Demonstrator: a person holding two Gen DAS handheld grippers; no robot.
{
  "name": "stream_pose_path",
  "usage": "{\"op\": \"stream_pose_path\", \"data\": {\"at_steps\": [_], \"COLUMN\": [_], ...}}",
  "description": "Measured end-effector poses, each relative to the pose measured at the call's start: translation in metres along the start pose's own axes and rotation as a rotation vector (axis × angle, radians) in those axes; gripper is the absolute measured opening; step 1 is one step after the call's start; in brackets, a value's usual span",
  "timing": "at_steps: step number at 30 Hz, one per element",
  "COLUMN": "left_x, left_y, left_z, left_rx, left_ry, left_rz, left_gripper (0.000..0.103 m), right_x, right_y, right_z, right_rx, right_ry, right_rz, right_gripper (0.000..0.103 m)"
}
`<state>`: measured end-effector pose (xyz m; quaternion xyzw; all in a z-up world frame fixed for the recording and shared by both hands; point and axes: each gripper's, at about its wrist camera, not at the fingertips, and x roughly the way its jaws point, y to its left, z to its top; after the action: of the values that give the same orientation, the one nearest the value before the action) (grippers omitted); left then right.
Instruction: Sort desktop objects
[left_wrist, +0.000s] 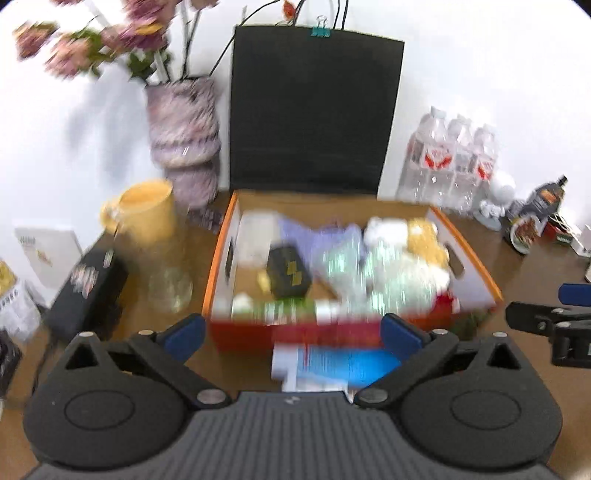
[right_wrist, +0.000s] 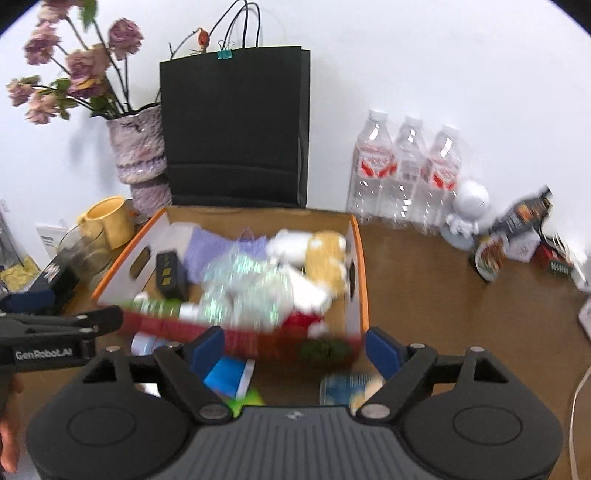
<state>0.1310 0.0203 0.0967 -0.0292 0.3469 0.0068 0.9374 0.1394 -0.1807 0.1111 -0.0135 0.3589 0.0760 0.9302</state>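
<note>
An orange-rimmed cardboard box (left_wrist: 476, 258) sits mid-desk, also in the right wrist view (right_wrist: 360, 266). It holds a black case (left_wrist: 290, 273), a plush toy (right_wrist: 321, 254), shiny wrapped items (right_wrist: 243, 284) and a green bottle (right_wrist: 159, 306). My left gripper (left_wrist: 293, 332) is open and empty, just before the box's front wall. A blue and white packet (left_wrist: 332, 363) lies on the desk between its fingers. My right gripper (right_wrist: 295, 350) is open and empty at the box's front right. A blue item (right_wrist: 229, 373) and a blue-yellow pack (right_wrist: 347, 387) lie under it.
A black paper bag (right_wrist: 232, 129) stands behind the box, with a flower vase (right_wrist: 138, 155) and yellow mug (right_wrist: 109, 219) to its left. Water bottles (right_wrist: 406, 173), a white figure (right_wrist: 467, 210) and small packages (right_wrist: 517, 229) stand at right. A glass (left_wrist: 170, 284) and black box (left_wrist: 88, 284) sit left.
</note>
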Motion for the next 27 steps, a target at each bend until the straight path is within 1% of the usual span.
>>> {"op": "stream_pose_path", "data": {"at_steps": [3, 6, 8, 10, 14, 17, 20, 22, 23, 27], "left_x": [-0.011, -0.017, -0.02, -0.022, -0.023, -0.021, -0.022, -0.022, -0.021, -0.021], "left_y": [0.005, 0.005, 0.002, 0.0, -0.002, -0.001, -0.001, -0.001, -0.001, -0.001], "left_z": [-0.061, -0.115, -0.139, -0.154, -0.161, -0.16, -0.162, -0.164, -0.164, -0.165], "left_rx": [0.01, 0.018, 0.056, 0.075, 0.092, 0.078, 0.077, 0.075, 0.075, 0.073], "left_ry": [0.019, 0.027, 0.025, 0.016, -0.004, -0.005, -0.005, -0.005, -0.005, -0.004], "left_rz": [-0.034, -0.017, -0.01, -0.01, 0.013, 0.013, 0.014, 0.014, 0.014, 0.012], "left_gripper": [0.103, 0.103, 0.103, 0.103, 0.103, 0.103, 0.103, 0.103, 0.103, 0.103], "right_x": [-0.011, -0.013, -0.011, -0.007, 0.001, 0.001, 0.001, 0.002, 0.002, 0.003], "right_y": [0.002, 0.012, 0.02, 0.028, 0.042, 0.043, 0.04, 0.039, 0.038, 0.037], "right_z": [-0.057, -0.114, -0.141, -0.154, -0.176, -0.181, -0.184, -0.185, -0.185, -0.186], "right_rx": [0.033, 0.044, 0.042, 0.028, -0.002, -0.005, 0.017, 0.029, 0.032, 0.033], "right_ry": [-0.017, -0.046, -0.064, -0.066, -0.06, -0.06, -0.051, -0.046, -0.044, -0.038], "right_rz": [0.029, -0.004, -0.03, -0.041, -0.064, -0.077, -0.063, -0.057, -0.055, -0.045], "right_gripper": [0.087, 0.087, 0.087, 0.087, 0.087, 0.089, 0.097, 0.099, 0.102, 0.103]}}
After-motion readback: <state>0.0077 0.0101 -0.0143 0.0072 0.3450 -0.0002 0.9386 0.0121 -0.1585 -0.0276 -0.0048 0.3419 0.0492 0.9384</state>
